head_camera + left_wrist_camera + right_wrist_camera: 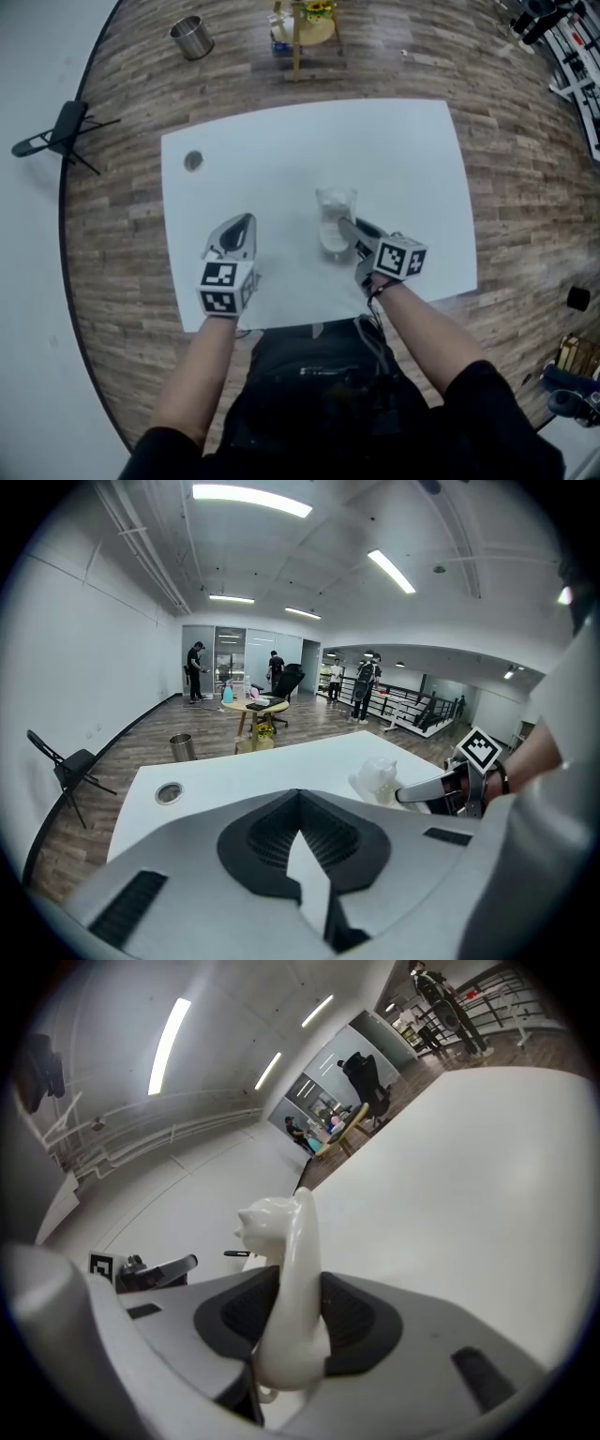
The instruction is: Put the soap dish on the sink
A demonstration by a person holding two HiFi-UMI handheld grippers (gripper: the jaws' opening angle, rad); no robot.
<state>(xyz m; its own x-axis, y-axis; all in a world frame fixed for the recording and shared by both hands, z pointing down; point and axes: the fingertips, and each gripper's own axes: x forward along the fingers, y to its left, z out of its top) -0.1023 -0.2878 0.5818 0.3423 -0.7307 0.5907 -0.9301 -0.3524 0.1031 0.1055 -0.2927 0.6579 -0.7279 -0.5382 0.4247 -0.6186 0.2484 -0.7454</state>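
The soap dish (335, 217) is a glossy, milky-white moulded piece. It stands on edge just above the white table (394, 150), near the front middle. My right gripper (345, 232) is shut on it. In the right gripper view the soap dish (286, 1269) is clamped upright between the dark pads (361, 1321). The left gripper view shows the soap dish (380, 778) to the right, with the right gripper (422, 794) reaching it. My left gripper (246, 223) hovers left of the dish, apart from it, jaws together and holding nothing.
A small round metal fitting (193, 160) is set into the table's far left. On the wooden floor beyond stand a metal bin (191, 37), a black folding chair (66, 131) and a small round table (305, 28). People stand far off in the room (272, 672).
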